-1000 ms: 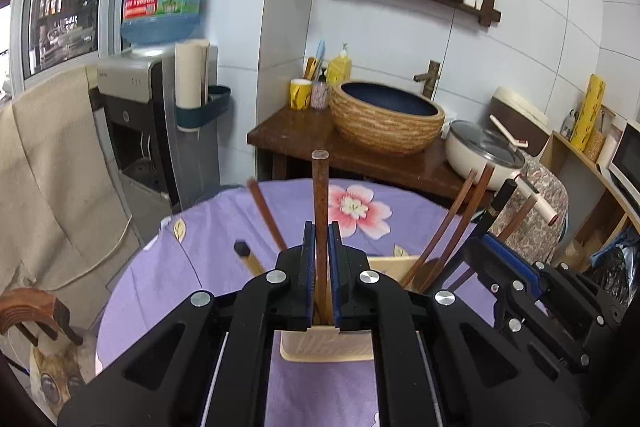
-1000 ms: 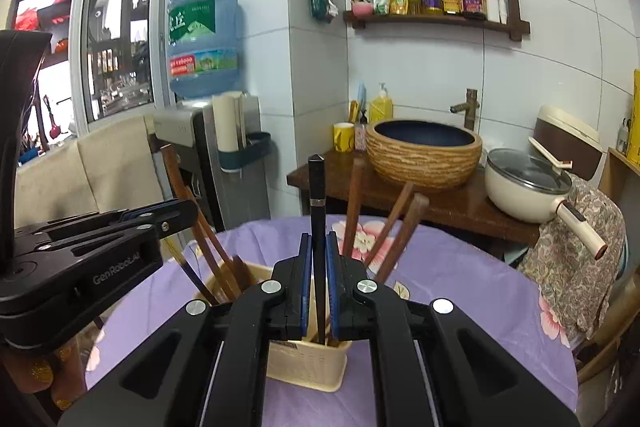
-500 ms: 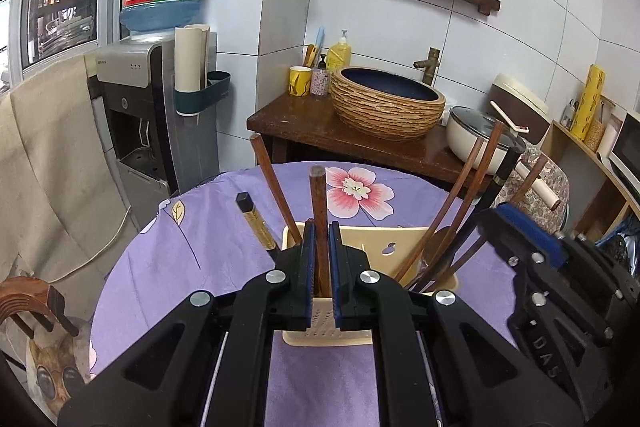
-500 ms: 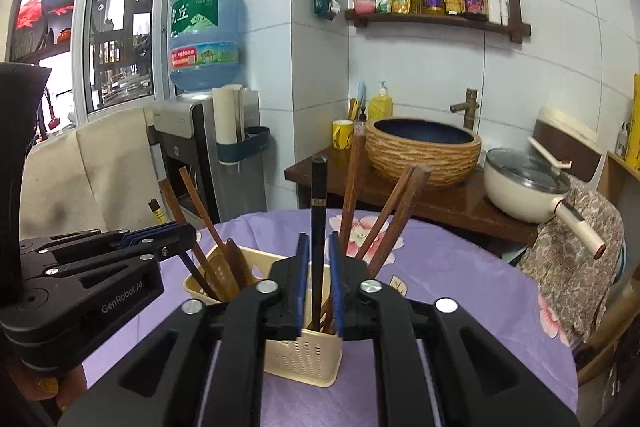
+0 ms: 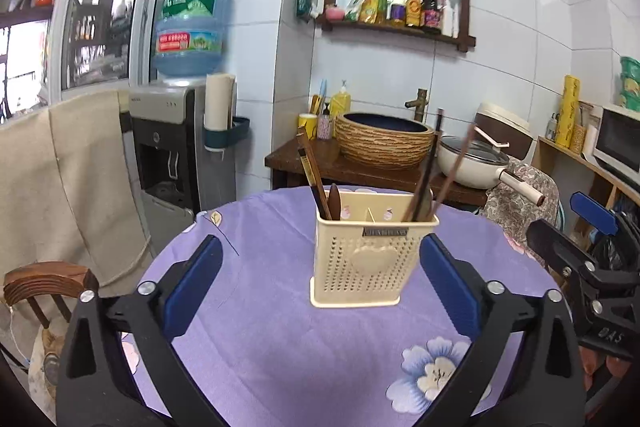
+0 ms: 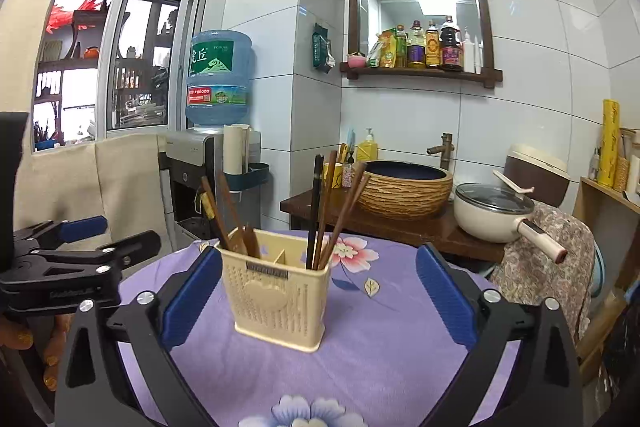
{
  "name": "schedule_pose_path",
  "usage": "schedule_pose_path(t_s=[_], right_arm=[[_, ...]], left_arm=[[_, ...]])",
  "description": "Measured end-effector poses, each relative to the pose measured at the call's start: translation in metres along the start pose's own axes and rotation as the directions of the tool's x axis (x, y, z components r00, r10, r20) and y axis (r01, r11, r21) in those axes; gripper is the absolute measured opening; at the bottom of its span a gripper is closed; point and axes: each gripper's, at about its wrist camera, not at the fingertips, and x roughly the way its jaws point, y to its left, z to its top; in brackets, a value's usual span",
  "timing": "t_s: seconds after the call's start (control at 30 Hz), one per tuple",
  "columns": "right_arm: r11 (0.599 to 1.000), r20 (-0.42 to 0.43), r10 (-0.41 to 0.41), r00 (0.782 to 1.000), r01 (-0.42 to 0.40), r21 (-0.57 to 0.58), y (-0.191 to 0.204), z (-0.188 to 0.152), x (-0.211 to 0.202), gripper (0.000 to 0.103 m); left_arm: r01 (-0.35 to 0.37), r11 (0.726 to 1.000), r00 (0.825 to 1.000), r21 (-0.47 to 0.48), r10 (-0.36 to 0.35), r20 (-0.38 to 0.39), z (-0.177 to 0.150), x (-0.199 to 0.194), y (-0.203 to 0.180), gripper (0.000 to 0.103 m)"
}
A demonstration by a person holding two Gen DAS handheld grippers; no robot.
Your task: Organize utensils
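Observation:
A cream perforated utensil holder stands upright on the purple tablecloth. Brown chopsticks and a spoon handle lean in its left compartment. A black chopstick and brown ones lean in the right. My left gripper sits back from the holder, its jaws opening wide with no pad touching anything. In the right wrist view the holder stands just beyond my right gripper, whose jaws are also opening and grip nothing. The black chopstick stands free in the holder. The left gripper shows at the left edge.
The round table wears a purple flowered cloth. Behind it a dark wooden stand carries a woven basin and a cream pot. A water dispenser and a wooden chair stand at the left. A person's fingers hold the left gripper.
Both grippers were shut on a chopstick standing in the holder. They have let go, opened wide and drawn back, so the holder now sits farther off with the chopsticks left in it.

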Motion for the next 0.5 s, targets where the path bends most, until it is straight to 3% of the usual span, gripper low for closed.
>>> schedule_pose_path(t_s=[0.1, 0.2, 0.33, 0.4, 0.5], right_arm=[[1.0, -0.016, -0.006, 1.0, 0.006, 0.001, 0.006, -0.026, -0.016, 0.097], [1.0, -0.037, -0.021, 0.999, 0.021, -0.006, 0.012, -0.055, -0.03, 0.097], [0.998, -0.037, -0.06, 0.998, 0.059, -0.033, 0.02, -0.086, -0.055, 0.097], [0.995, -0.006, -0.091, 0.996, 0.091, -0.042, 0.021, -0.098, -0.075, 0.097], [0.993, -0.025, -0.094, 0.995, 0.092, -0.071, 0.023, -0.112, -0.092, 0.097]], left_arm=[[-0.046, 0.996, 0.998, 0.079, 0.043, 0.045, -0.03, -0.027, -0.012, 0.097], [-0.056, 0.994, 0.998, 0.097, 0.053, 0.03, -0.063, -0.044, -0.018, 0.097], [-0.009, 1.0, 0.999, 0.003, 0.009, -0.043, -0.102, -0.057, -0.006, 0.097], [-0.012, 0.999, 0.998, -0.047, 0.009, -0.06, -0.113, -0.061, 0.003, 0.097], [-0.062, 0.996, 0.997, -0.065, 0.06, -0.044, -0.126, -0.074, 0.015, 0.097]])
